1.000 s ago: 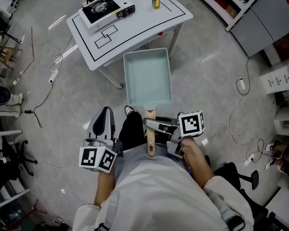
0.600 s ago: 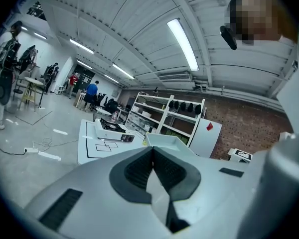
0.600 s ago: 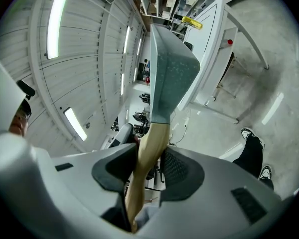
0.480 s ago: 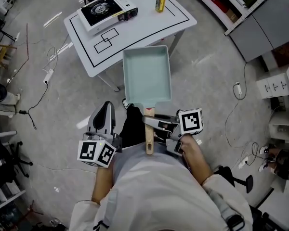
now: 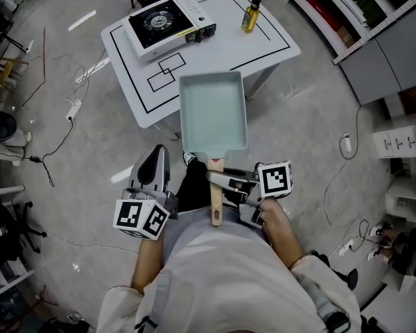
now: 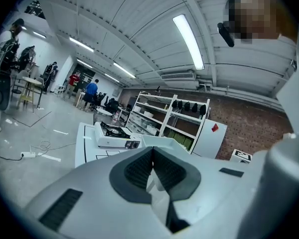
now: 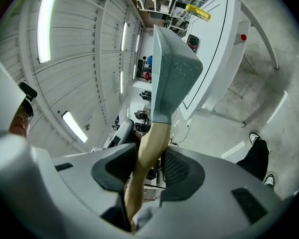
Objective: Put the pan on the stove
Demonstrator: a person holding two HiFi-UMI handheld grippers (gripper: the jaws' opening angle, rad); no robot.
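Observation:
A pale green rectangular pan (image 5: 213, 113) with a wooden handle (image 5: 216, 196) hangs level in the air in front of me, its far end over the near edge of the white table (image 5: 270, 47). My right gripper (image 5: 218, 180) holds the handle; its jaws are opening slightly while the pads still press on the wood (image 7: 147, 153). In the right gripper view the pan (image 7: 172, 73) points away toward the table. The portable stove (image 5: 161, 21) sits at the table's far left. My left gripper (image 5: 154, 159) hangs low at my left, shut and empty (image 6: 153, 171).
A yellow bottle (image 5: 249, 14) stands at the table's far right. Black outlines are taped on the tabletop. Cables and a power strip (image 5: 74, 108) lie on the floor to the left. Shelving (image 5: 347, 19) and drawers (image 5: 402, 134) line the right.
The table with its stove and bottle has shifted right and slightly nearer in the head view. The pan stays held in the right gripper; the left gripper has barely moved.

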